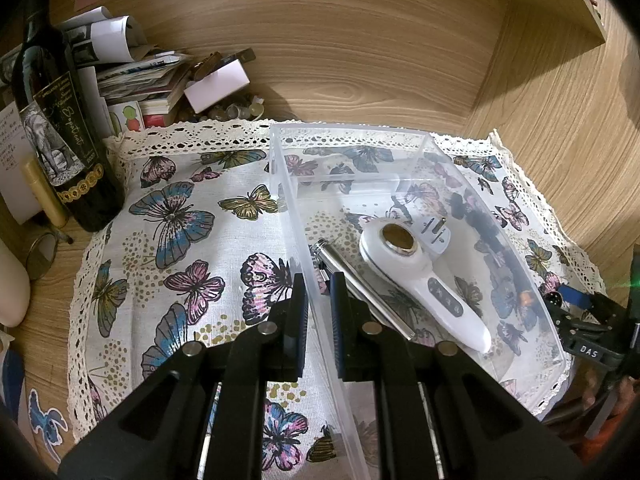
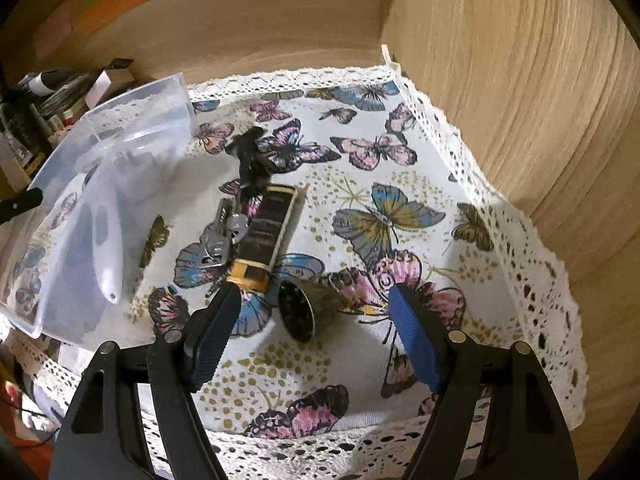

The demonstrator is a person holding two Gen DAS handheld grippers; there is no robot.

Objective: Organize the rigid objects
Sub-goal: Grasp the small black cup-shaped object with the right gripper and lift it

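Note:
My left gripper [image 1: 318, 284] is shut on the near left wall of a clear plastic bin [image 1: 280, 168]. Inside the bin lie a white handheld device with a gold disc [image 1: 420, 272], a silver metal tube [image 1: 360, 284] and a white plug [image 1: 438, 236]. In the right wrist view my right gripper [image 2: 312, 300] stands open low over the butterfly cloth [image 2: 400, 208], right of the bin [image 2: 132, 96]. A small dark round cylinder [image 2: 298, 312] lies on its side between the fingers, untouched. Just beyond are a black-and-gold box [image 2: 268, 236], keys [image 2: 218, 240] and a black clip [image 2: 250, 152].
A dark wine bottle [image 1: 60, 128] stands at the cloth's left edge, with piled papers and books [image 1: 140, 80] behind it and glasses [image 1: 40, 256] beside it. Wooden walls [image 2: 540, 120] close in the back and right. The right gripper [image 1: 576, 300] shows beside the bin's right wall.

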